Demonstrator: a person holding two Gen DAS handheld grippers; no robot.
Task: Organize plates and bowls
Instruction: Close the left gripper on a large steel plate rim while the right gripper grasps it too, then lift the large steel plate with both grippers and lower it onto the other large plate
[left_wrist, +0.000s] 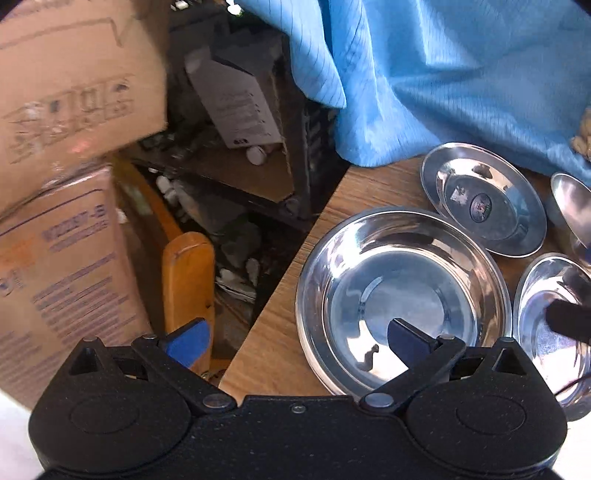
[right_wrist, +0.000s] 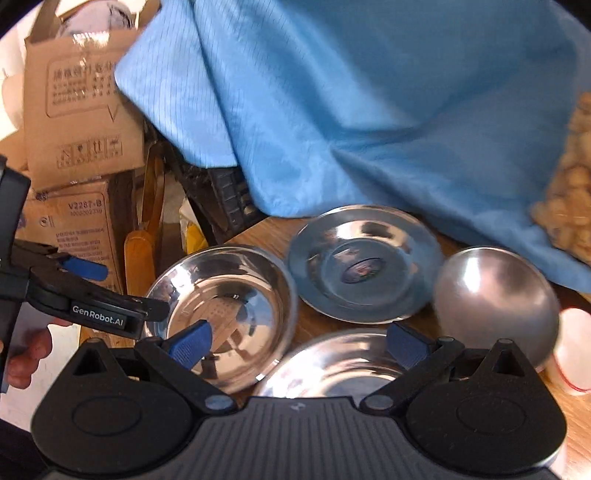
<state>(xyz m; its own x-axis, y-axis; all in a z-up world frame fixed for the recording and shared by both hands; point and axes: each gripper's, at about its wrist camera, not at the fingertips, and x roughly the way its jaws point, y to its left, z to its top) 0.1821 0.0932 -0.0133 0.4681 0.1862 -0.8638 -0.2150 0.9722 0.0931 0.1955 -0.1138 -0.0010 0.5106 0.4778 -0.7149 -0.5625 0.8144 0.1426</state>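
Note:
Steel dishes sit on a wooden table (left_wrist: 273, 332). In the left wrist view a large steel bowl (left_wrist: 402, 295) lies by the table's left corner, a flat plate (left_wrist: 484, 199) behind it, a smaller bowl (left_wrist: 554, 332) to its right. My left gripper (left_wrist: 295, 339) is open and empty, its right fingertip over the large bowl, its left fingertip past the table edge. In the right wrist view my right gripper (right_wrist: 299, 343) is open and empty above a near bowl (right_wrist: 332, 365), with the large bowl (right_wrist: 225, 310) at left, the plate (right_wrist: 364, 262) behind and an upturned bowl (right_wrist: 496, 299) at right.
A blue cloth (right_wrist: 351, 103) hangs over the table's back. Cardboard boxes (left_wrist: 66, 258) and clutter stand beyond the table's left edge. A white cup (right_wrist: 576, 350) stands at the right. A bag of tan pieces (right_wrist: 572, 192) lies at the far right.

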